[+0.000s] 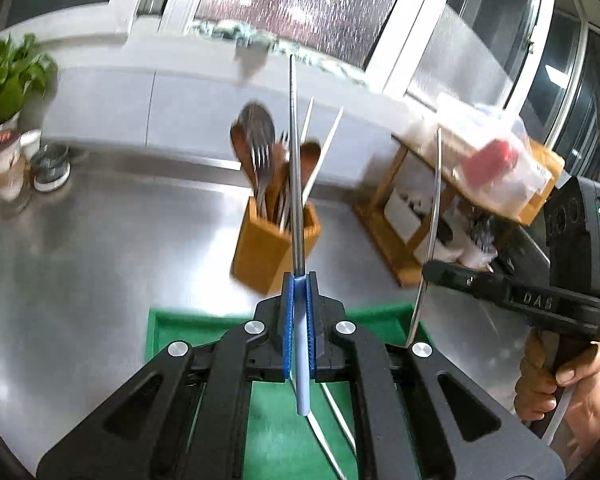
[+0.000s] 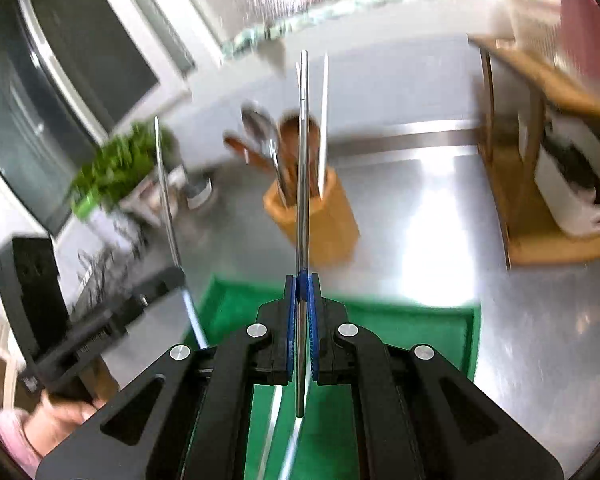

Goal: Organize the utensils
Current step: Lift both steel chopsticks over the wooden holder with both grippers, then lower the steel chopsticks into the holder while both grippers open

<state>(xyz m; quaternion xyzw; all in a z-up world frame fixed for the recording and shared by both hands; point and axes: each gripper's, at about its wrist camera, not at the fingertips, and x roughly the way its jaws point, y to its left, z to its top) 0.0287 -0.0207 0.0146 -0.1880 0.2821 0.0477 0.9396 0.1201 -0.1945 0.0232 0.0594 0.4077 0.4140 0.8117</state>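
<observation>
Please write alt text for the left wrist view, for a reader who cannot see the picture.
The left tool is shut on a metal chopstick with a pale blue handle, pointing at a wooden utensil holder on a steel counter. Below lies a green tray; at right, the right tool holds another thin metal utensil.

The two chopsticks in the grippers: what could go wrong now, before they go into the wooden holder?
1. Each gripper, left and right, pinches its chopstick near one end, so the long free part may swing or slip.
2. The wooden holder is already crowded with a spoon, a fork and other chopsticks; a tip may catch on them.
3. The holder looks light; a sideways push might tip it on the steel counter.
</observation>
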